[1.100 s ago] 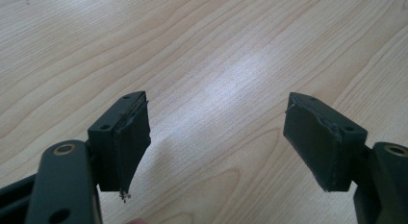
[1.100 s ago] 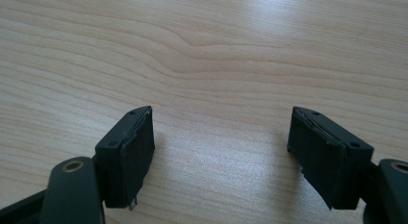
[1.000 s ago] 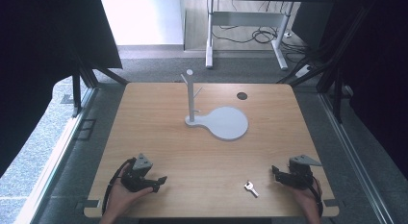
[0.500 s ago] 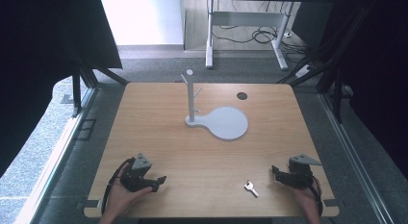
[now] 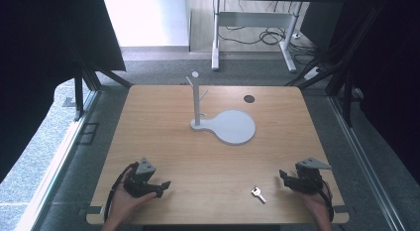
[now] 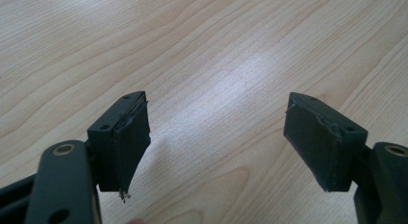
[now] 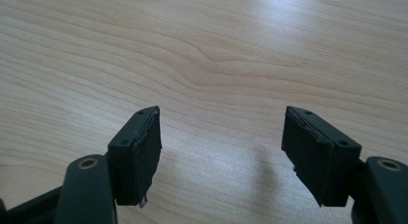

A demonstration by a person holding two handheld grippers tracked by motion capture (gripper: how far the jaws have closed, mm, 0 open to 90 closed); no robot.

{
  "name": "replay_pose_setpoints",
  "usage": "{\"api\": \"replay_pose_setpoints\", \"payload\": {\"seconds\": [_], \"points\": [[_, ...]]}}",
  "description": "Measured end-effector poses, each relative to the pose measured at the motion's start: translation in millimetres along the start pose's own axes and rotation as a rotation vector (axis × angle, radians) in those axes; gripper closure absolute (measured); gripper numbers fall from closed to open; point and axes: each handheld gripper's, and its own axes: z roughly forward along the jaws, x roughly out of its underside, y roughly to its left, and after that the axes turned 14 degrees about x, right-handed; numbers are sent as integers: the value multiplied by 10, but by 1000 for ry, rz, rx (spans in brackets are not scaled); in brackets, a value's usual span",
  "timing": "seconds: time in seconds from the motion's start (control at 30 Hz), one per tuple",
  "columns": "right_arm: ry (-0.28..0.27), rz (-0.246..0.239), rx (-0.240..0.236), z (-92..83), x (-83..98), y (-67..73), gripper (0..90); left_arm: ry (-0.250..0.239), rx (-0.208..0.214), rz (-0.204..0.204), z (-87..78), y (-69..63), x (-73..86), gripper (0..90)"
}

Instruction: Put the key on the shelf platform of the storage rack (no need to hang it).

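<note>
Near table's front edge | key beside right gripper | jaws closing, empty | left gripper wide, empty

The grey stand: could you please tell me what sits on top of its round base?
The stand bears an upright post with short pegs at its left edge; its disc looks bare. The key lies apart on the table.

Right claw jaws slightly narrower, nothing between them.

1. Your left gripper rests near the table's front edge, jaws apart;
2. Your right gripper sits just right of the key, apart from it;
3. The white stand rises mid-table.
</note>
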Motion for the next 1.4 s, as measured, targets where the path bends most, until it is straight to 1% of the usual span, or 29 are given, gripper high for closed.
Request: {"api": "replay_pose_setpoints", "payload": {"seconds": [0.07,0.2,0.3,0.37,0.43,0.47,0.5,0.6,0.73,0.77,0.8,0.83,0.9,0.97,1.0,1.07,1.1,1.23,1.27,1.3,1.37,1.4], "points": [[1,5,-8,-34,-10,10,298,3,-4,-1,0,11,3,245],[0,-5,-29,-67,-26,38,296,2,-10,-4,-6,21,6,245],[5,-24,-40,-112,-61,60,296,-2,-11,-5,-25,22,4,246],[9,-26,-44,-128,-70,63,295,-7,-17,-8,-24,14,-3,246],[21,-47,-52,-157,-94,60,290,0,-9,1,0,-7,-7,246],[29,-60,-54,-184,-120,55,290,3,-6,5,7,-12,-8,246],[41,-73,-54,-246,-178,42,290,8,-1,7,18,-18,-9,246],[49,-89,-62,-342,-280,30,291,7,3,8,27,-26,-9,246],[71,-123,-95,-466,-430,62,297,-6,9,3,3,-23,-7,247],[71,-123,-95,-466,-430,62,297,-7,8,4,-2,-27,-9,247],[78,-131,-103,-488,-464,77,298,-4,9,8,-5,-37,-13,247],[97,-154,-117,-521,-527,114,301,-4,10,11,-2,-45,-16,247],[105,-161,-121,-527,-543,127,301,-4,12,12,1,-48,-18,246],[124,-182,-131,-537,-580,163,301,-2,12,9,7,-45,-16,246],[142,-205,-148,-543,-613,209,297,-1,12,5,11,-42,-14,246],[147,-213,-151,-545,-621,229,297,-1,11,6,14,-40,-12,247],[153,-225,-158,-547,-632,254,297,-2,10,6,13,-43,-12,247],[178,-267,-181,-542,-665,373,295,-3,11,10,2,-50,-15,247],[191,-283,-193,-535,-676,426,294,-1,11,10,-2,-50,-16,247],[191,-283,-193,-535,-676,426,294,-1,11,10,-3,-47,-15,247],[207,-297,-202,-520,-693,487,294,1,12,8,-2,-35,-11,247],[207,-297,-202,-520,-693,487,294,1,12,8,-2,-35,-11,246]]}}
